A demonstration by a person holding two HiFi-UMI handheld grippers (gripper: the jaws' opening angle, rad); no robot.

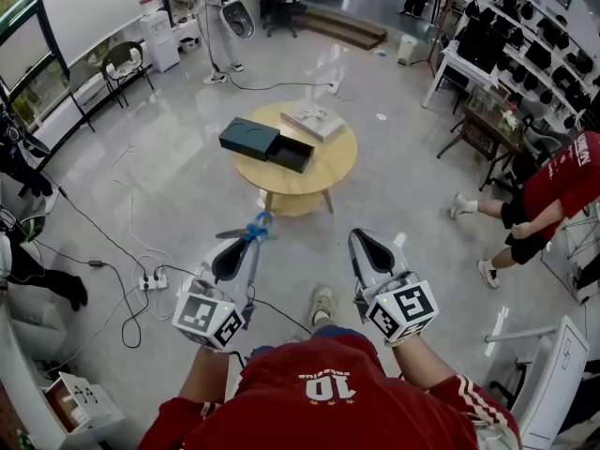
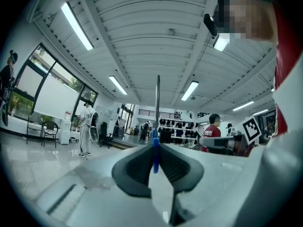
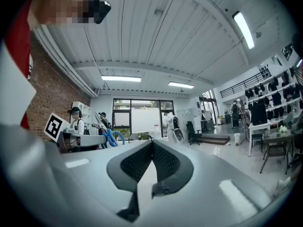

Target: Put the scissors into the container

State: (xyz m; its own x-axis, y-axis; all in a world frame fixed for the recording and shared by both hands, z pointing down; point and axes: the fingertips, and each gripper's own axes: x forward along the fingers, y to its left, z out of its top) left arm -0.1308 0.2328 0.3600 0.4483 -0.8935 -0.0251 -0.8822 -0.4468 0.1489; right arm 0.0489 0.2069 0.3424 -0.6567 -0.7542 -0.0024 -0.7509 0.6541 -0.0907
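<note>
My left gripper is shut on the blue handles of the scissors, and the grey blades stick out to the left. In the left gripper view the blue handle is pinched edge-on between the pads and the blade rises straight up. The container, a dark box with its drawer slid out, lies on the round wooden table ahead, well beyond both grippers. My right gripper is held level with the left one, jaws closed together with nothing between them. Its view shows the scissors off to the left.
A white flat pack lies at the table's far side. Cables and a power strip trail over the floor at the left. A person in a red shirt stands at the right by tables. A chair stands far left.
</note>
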